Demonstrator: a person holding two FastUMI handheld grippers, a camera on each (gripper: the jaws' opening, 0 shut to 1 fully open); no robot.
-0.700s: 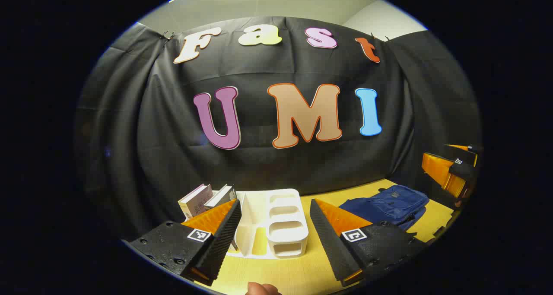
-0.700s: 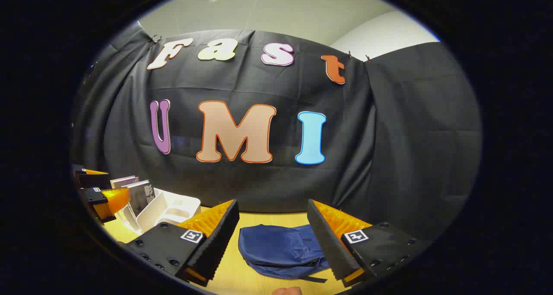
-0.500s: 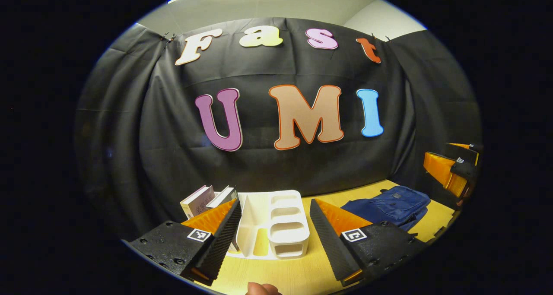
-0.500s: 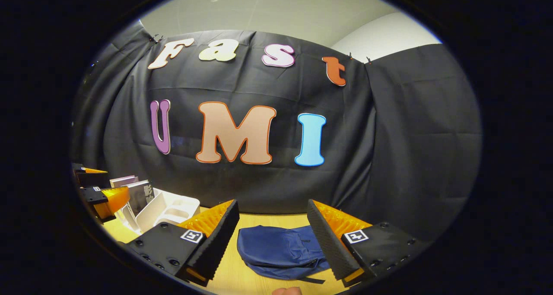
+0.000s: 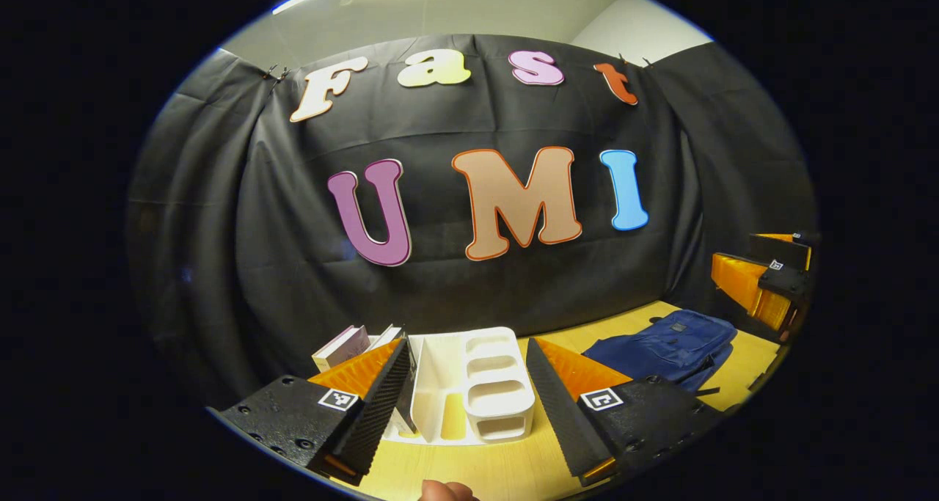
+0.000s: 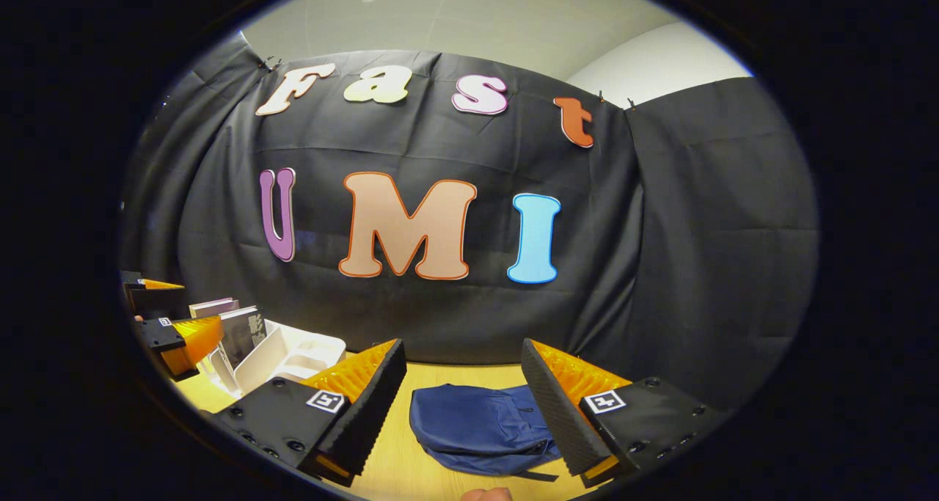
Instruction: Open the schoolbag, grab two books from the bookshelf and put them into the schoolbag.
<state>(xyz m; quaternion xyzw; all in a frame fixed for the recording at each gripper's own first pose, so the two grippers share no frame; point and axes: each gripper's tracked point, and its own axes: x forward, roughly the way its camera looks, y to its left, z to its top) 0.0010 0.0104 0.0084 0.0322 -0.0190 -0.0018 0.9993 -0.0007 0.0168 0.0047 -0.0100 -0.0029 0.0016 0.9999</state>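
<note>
A dark blue schoolbag (image 6: 480,428) lies flat and zipped on the yellow table, just ahead of my right gripper (image 6: 463,395), whose fingers stand open above it. The schoolbag (image 5: 664,347) also lies to the right in the left gripper view. A white bookshelf (image 5: 469,387) stands in front of my open left gripper (image 5: 466,395). Two books (image 5: 345,345) lean in the shelf's left end, partly hidden behind my left finger. In the right gripper view the bookshelf (image 6: 282,354) and books (image 6: 238,332) sit at the far left, beside the left gripper (image 6: 176,332).
The yellow table (image 5: 506,468) runs back to the black cloth wall. The right gripper (image 5: 763,277) hangs at the right edge of the left gripper view, above the bag. A fingertip (image 5: 444,490) shows at the bottom edge.
The left gripper has edged closer to the bookshelf and tilted a little. The right gripper has hardly moved over the bag. Both have stayed open.
</note>
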